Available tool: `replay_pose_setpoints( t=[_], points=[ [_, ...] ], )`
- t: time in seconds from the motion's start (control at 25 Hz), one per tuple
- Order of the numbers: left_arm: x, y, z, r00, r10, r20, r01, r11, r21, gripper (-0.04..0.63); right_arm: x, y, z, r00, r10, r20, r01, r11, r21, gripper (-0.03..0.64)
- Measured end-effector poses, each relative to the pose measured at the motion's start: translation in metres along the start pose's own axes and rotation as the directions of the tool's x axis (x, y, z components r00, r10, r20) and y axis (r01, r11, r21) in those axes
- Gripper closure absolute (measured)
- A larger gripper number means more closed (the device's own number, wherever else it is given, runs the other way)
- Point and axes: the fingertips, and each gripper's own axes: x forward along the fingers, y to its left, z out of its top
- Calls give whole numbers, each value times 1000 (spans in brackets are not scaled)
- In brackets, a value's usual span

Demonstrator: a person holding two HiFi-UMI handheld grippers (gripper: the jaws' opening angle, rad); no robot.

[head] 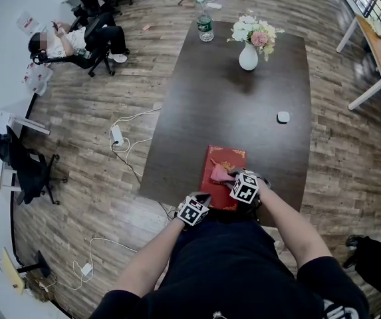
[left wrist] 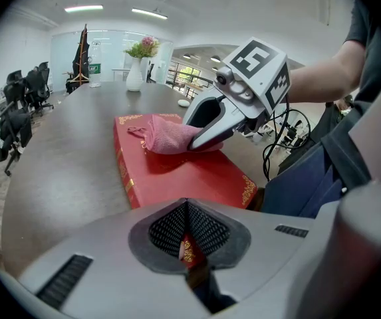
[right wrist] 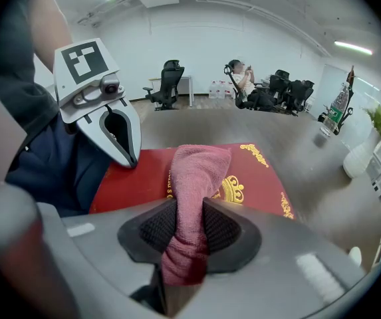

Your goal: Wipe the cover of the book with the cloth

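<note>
Cloth [right wrist: 200, 171] looks soft and floppy, bunched tight in the right gripper [right wrist: 189, 228]. The left gripper [left wrist: 187, 231] pinches the near corner of the book [left wrist: 177, 175]. The cover seems stiff and slick, so it'd probably slide otherwise.

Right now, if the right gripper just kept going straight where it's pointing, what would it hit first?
Most likely the book: the right gripper is shut on the cloth, whose free end already lies on the cover just ahead. Exact depth is unclear.
</note>
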Motion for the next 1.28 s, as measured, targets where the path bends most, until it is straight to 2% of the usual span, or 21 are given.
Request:
replay_pose_setpoints(
  t=[0.8, 1.28],
  points=[
    [-4, 0, -2, 999, -7, -32, 7, 1000, -3, 600, -13, -4, -13, 1000, -11, 25, 10, 999, 48, 505],
    [0, 1, 1, 1000, -12, 1, 12, 1000, 8, 600, -23, -10, -26, 999, -32, 11, 31, 996, 87, 505]
  ],
)
